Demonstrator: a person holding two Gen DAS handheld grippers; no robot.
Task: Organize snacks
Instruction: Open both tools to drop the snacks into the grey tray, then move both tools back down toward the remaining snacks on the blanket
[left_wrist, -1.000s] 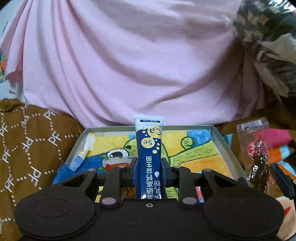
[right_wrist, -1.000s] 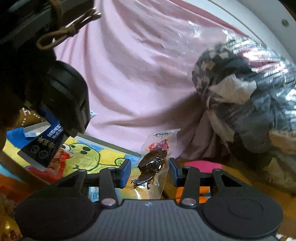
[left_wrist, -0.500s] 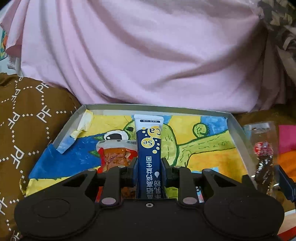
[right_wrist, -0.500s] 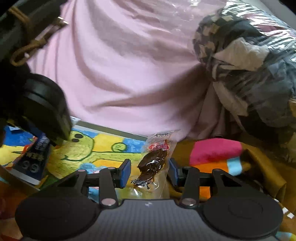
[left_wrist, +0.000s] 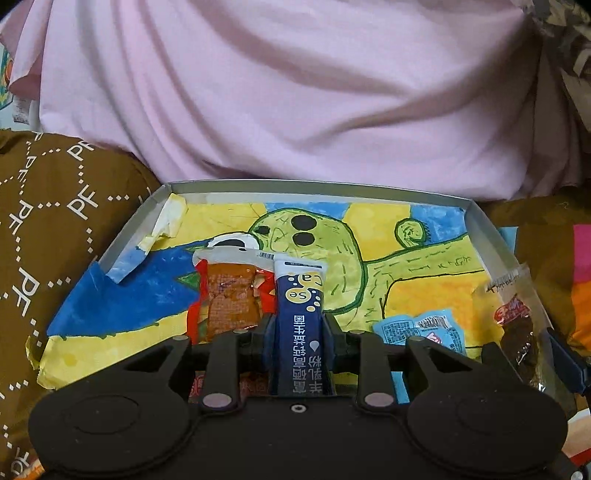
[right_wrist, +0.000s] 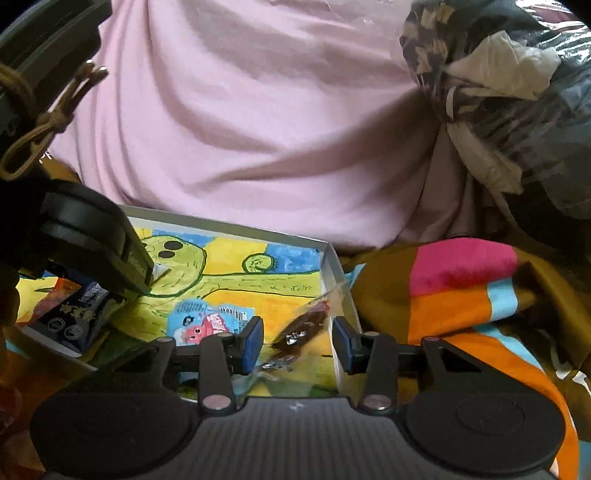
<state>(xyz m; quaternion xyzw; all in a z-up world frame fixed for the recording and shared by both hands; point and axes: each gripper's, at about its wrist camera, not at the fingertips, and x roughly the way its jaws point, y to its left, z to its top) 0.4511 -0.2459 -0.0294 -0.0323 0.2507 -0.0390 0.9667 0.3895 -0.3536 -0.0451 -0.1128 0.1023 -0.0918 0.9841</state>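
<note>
A shallow grey tray (left_wrist: 314, 184) lined with a painted green cartoon figure lies in front. In it are an orange-brown snack packet (left_wrist: 229, 299) and a light blue packet (left_wrist: 421, 328). My left gripper (left_wrist: 300, 325) hangs low over the tray's near side with a dark blue stick sachet (left_wrist: 301, 295) upright between its pads. Its jaws are opening, and the pads still touch the sachet. My right gripper (right_wrist: 297, 343) is at the tray's right wall (right_wrist: 332, 266), shut on a clear packet of dark snack (right_wrist: 303, 325) that tilts to the left.
A large pink cloth (left_wrist: 295, 92) rises behind the tray. Brown patterned fabric (left_wrist: 55, 221) lies to its left, and a pink, orange and blue striped blanket (right_wrist: 461, 288) to its right. A plastic-wrapped bundle of cloth (right_wrist: 498, 92) sits at the back right.
Both grippers have come down and closer to the tray. The orange-brown packet and the light blue packet have come into view. The clear packet in the right gripper now tilts instead of standing upright.
</note>
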